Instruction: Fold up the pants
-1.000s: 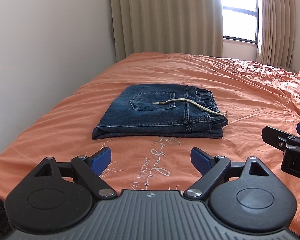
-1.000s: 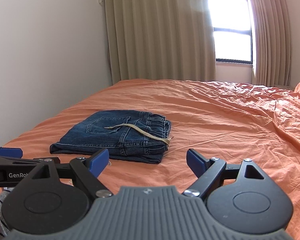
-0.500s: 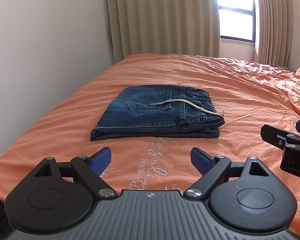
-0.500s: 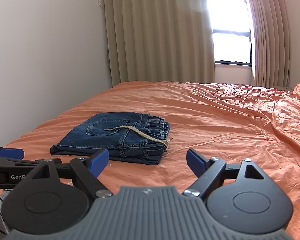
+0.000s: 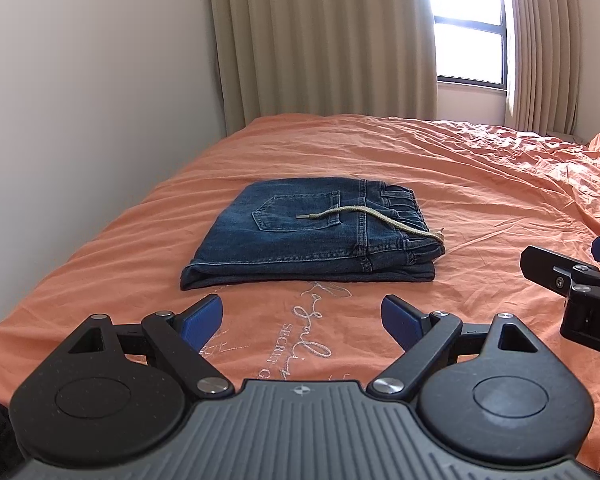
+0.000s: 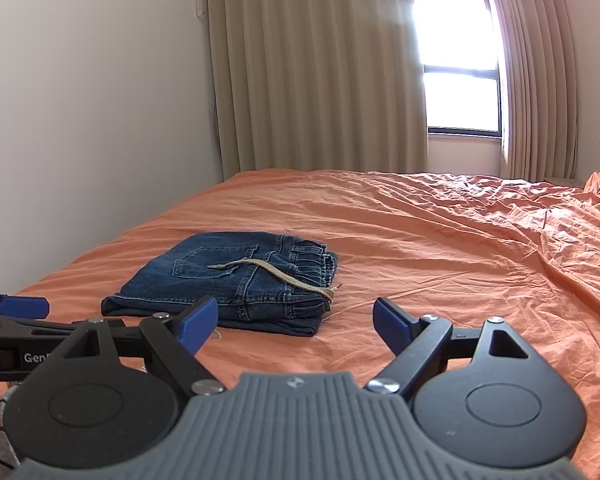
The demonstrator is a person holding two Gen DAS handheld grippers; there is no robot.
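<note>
Dark blue denim pants [image 5: 312, 236] lie folded into a compact rectangle on the orange bed sheet [image 5: 480, 184], with a beige drawstring [image 5: 364, 216] across the top. They also show in the right wrist view [image 6: 236, 280]. My left gripper [image 5: 302, 320] is open and empty, held back from the near edge of the pants. My right gripper [image 6: 296, 320] is open and empty, near the pants' right front corner. The right gripper's side shows at the right edge of the left wrist view [image 5: 572, 280].
A white wall [image 5: 80, 120] runs along the bed's left side. Beige curtains [image 5: 320, 40] and a bright window [image 5: 468, 52] stand behind the bed. The sheet is wrinkled at the right [image 6: 520, 220]. White embroidered lettering [image 5: 300, 332] marks the sheet near me.
Both grippers have drawn back and tilted slightly up, so the pants sit a little lower and farther in both views. The pants have not moved. Both jaws stay open.
</note>
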